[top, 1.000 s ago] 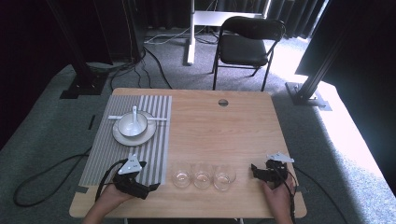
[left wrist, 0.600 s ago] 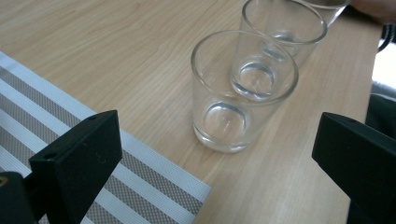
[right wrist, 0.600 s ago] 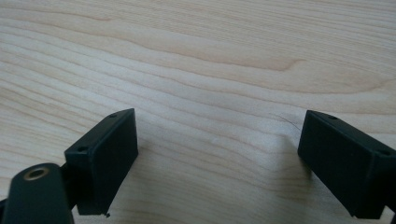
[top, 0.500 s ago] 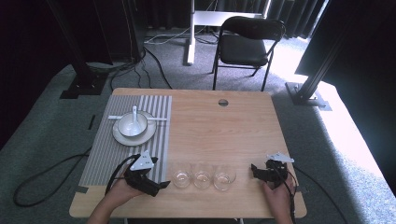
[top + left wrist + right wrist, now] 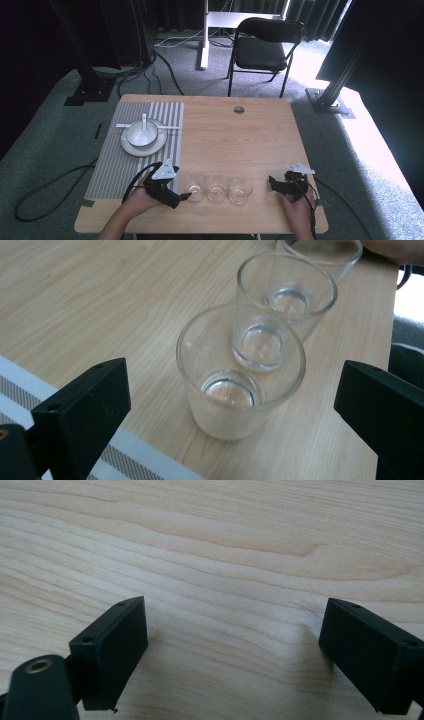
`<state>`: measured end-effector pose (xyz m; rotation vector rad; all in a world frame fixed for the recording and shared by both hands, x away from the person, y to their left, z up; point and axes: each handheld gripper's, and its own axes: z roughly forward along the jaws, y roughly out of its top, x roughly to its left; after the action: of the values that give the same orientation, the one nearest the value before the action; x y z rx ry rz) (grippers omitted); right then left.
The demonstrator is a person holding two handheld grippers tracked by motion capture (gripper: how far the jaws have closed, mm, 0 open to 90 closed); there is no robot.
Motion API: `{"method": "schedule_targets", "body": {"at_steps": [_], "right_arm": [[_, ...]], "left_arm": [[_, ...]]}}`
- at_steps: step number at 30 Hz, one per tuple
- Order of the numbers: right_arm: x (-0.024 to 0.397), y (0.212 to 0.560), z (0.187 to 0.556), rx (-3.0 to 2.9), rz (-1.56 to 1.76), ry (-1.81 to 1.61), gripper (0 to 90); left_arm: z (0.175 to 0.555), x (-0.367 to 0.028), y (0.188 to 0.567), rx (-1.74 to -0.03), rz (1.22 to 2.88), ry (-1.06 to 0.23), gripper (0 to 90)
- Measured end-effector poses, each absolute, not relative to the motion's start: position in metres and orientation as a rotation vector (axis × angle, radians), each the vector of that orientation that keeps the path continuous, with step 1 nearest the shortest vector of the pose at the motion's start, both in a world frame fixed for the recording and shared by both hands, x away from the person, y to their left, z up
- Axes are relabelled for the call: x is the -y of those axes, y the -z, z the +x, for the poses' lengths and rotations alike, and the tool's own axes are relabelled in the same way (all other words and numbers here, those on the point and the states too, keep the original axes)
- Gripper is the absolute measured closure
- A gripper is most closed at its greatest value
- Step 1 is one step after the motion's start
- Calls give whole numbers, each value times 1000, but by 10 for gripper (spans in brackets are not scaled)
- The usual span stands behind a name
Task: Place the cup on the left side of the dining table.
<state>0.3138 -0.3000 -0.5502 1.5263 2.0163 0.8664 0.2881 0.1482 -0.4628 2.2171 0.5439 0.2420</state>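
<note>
Glasses, three in a row on the bench (image 5: 260, 135), with the nearest glass (image 5: 240, 375) between the spread jaws of the left tool (image 5: 186, 196), untouched, while the right tool (image 5: 270, 179) gapes over bare wood.

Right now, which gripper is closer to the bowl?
Left. The left gripper sits just below the mat's near corner, a short way in front of the bowl. The right gripper is far across the table, past the three glasses.
</note>
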Motion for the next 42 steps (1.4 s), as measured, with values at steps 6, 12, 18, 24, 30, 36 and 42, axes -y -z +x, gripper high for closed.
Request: {"method": "schedule_targets", "body": {"at_steps": [6, 12, 18, 24, 30, 36, 42], "right_arm": [[300, 550, 314, -2016, 1525, -866, 115], [300, 550, 314, -2016, 1525, -867, 115], [300, 550, 314, -2016, 1525, -867, 115], [300, 550, 314, -2016, 1525, -867, 115], [300, 550, 314, -2016, 1525, -867, 115], [300, 550, 314, -2016, 1525, -867, 115], [300, 550, 314, -2016, 1525, -867, 115]], "left_arm": [[292, -138, 460, -515, 2229, -231, 20], [294, -125, 456, -483, 2238, -233, 20], [295, -111, 450, -446, 2233, -227, 20], [297, -97, 445, -401, 2243, -210, 20], [300, -85, 440, -379, 2239, -192, 21], [301, -75, 437, -357, 2258, -186, 21], [300, -59, 436, -310, 2271, -171, 21]]}}
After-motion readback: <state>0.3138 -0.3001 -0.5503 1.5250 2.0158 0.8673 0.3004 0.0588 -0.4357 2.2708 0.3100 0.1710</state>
